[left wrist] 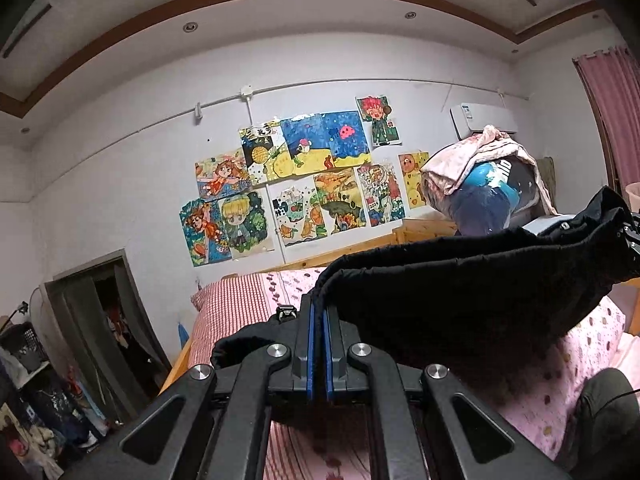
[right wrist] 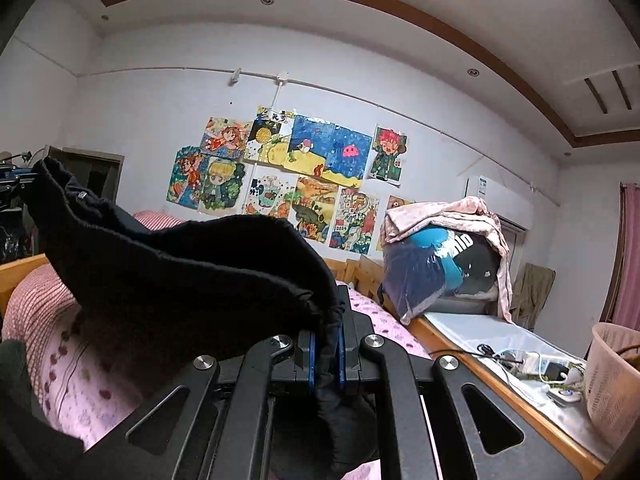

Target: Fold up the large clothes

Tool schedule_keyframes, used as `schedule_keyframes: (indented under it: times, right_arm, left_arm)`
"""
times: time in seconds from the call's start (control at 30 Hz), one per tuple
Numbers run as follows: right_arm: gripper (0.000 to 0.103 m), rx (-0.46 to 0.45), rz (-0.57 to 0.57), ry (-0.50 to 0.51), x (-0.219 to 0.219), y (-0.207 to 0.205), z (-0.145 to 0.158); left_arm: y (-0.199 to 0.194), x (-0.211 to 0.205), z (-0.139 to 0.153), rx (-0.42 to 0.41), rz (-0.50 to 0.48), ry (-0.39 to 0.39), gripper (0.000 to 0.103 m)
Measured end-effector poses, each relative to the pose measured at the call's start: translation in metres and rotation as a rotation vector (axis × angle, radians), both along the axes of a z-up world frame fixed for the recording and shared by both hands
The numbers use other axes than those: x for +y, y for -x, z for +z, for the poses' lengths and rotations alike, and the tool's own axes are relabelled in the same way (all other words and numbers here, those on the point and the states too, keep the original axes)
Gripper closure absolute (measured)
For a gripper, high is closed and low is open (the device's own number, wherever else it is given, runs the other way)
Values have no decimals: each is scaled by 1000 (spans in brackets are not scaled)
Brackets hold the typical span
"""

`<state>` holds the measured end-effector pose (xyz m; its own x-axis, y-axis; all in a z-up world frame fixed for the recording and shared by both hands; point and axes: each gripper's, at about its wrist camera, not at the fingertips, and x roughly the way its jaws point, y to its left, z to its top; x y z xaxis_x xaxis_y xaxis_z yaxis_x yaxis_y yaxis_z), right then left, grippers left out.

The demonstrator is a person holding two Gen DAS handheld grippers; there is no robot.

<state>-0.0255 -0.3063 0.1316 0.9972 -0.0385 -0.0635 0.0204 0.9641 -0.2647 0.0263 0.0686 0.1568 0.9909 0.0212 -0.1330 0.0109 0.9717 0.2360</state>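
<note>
The black garment [left wrist: 460,280] hangs stretched between my two grippers, lifted clear above the pink bedspread [left wrist: 560,380], with its lower part drooping toward the middle of the bed. My left gripper [left wrist: 318,344] has its jaws pressed nearly together on one end of the garment's edge. My right gripper [right wrist: 326,354] is likewise clamped tight, with a bunch of cloth running down through the pads and dangling below.

I judge I am in the lift-and-spread step: the piece is held up by two points of one edge, not yet laid flat or folded. Next I need to keep both grips firm, hold the edge taut and level, then lower the cloth onto the bed so it lands smooth, away from the bed's far edge.

The left wrist view alone shows the dark doorway [left wrist: 108,312] and cluttered shelves at the left, and catches the right gripper at its right edge. The right wrist view alone shows the wooden bench top [right wrist: 500,364] beside the bed, with cables and small devices, a woven basket [right wrist: 616,376], and the far grip at its left edge. Both show the bagged bundle [right wrist: 440,264] under a pink cloth.
</note>
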Motion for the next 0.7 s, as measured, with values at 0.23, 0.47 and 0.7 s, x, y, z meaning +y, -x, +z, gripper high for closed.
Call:
schedule_keyframes:
  times: [0.23, 0.47, 0.7]
  right_arm:
    - [96, 25, 20, -36, -5, -63, 10]
    - [96, 40, 18, -14, -2, -122, 13]
    - [96, 71, 13, 2, 5, -185, 9]
  left_arm:
    - [-54, 1, 6, 17, -15, -16, 99]
    - [-102, -3, 8, 50, -21, -53, 99]
    - [-160, -6, -1, 96, -17, -122, 99]
